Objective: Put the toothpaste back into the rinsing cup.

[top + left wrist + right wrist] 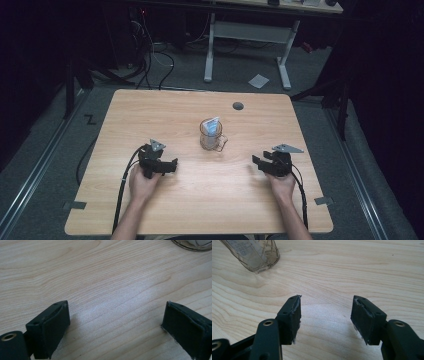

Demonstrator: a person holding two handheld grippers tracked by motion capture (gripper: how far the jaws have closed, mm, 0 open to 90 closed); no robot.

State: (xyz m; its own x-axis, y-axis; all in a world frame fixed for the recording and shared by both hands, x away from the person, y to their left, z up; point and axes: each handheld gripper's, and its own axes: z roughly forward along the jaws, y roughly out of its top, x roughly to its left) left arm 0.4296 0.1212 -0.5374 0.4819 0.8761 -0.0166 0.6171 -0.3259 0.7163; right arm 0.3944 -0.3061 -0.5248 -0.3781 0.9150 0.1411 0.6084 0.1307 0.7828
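Note:
A clear plastic cup (212, 135) stands upright at the middle of the wooden table (150, 110), with a blue-and-white packet (213, 126) standing in it. My left gripper (172, 166) rests on the table to the cup's lower left, open, nothing between its pads (53, 327). My right gripper (256, 162) lies to the cup's lower right, also open and empty. The cup's base (253, 255) shows at the top left of the right gripper view, and its rim edge (192, 245) at the top right of the left gripper view.
A round grey grommet (238, 105) sits in the table near its far edge. Beyond the table stand a white desk frame (247, 32), loose cables (150, 55) and a paper sheet (258, 80) on the floor. Grey tape tabs (74, 205) mark the near corners.

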